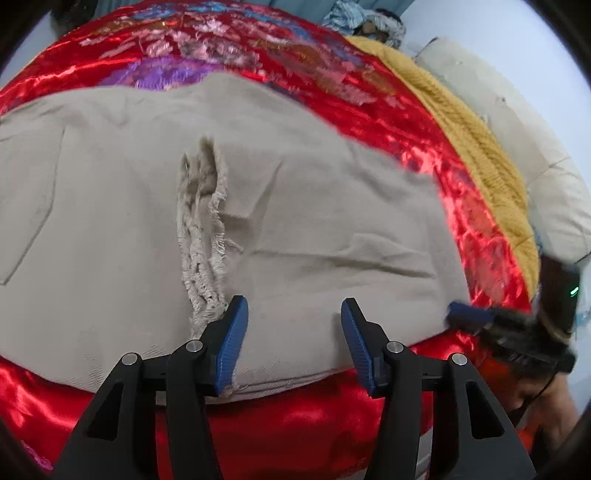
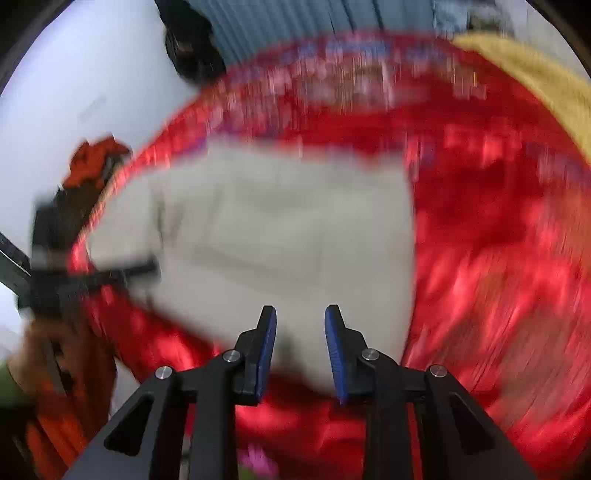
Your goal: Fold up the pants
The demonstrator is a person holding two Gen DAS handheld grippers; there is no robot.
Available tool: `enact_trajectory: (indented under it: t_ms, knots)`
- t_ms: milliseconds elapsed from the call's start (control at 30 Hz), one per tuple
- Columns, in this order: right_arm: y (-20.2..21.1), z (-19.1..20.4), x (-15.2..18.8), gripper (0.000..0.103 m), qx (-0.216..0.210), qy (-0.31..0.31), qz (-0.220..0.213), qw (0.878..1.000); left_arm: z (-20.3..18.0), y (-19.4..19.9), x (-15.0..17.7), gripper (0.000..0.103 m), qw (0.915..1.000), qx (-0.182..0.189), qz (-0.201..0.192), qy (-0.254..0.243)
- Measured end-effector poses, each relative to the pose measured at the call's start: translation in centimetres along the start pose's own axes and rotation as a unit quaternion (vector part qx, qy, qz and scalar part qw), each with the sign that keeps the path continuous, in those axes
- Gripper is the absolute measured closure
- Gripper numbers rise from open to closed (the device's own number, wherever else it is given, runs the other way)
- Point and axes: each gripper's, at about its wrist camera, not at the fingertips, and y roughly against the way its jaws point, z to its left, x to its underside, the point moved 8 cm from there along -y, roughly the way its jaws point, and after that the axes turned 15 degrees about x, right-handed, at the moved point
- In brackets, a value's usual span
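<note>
Beige pants (image 1: pixel 147 221) lie folded on a shiny red embroidered bedspread (image 1: pixel 221 48), with frayed hem ends (image 1: pixel 201 229) lying across the top layer. My left gripper (image 1: pixel 293 314) is open just above the near edge of the pants, its left finger by the frayed hem, holding nothing. My right gripper (image 2: pixel 300 321) is open above the near edge of the pants (image 2: pixel 277 236), holding nothing; this view is blurred by motion. The right gripper also shows in the left wrist view (image 1: pixel 476 317), at the right edge of the pants. The left gripper shows blurred in the right wrist view (image 2: pixel 110 277).
A mustard knit blanket (image 1: pixel 476 147) and a cream pillow (image 1: pixel 517 122) lie along the right side of the bed. A bundle of blue-white cloth (image 1: pixel 354 18) sits at the far end. The person's orange sleeve (image 2: pixel 96 158) is at left.
</note>
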Motion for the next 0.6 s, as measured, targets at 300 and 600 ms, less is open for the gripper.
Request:
enact_trajectory:
  t_ms: [300, 600]
  knots:
    - [4.5, -1.8, -1.0, 0.039, 0.052, -0.082, -0.129, 0.987, 1.4, 6.4, -0.5, 0.028, 0.9975, -0.009, -0.064, 0.031]
    - [4.5, -3.5, -0.4, 0.039, 0.050, -0.119, -0.137, 0.982, 13.5, 16.7, -0.5, 0.028, 0.9686, -0.064, -0.180, 0.158]
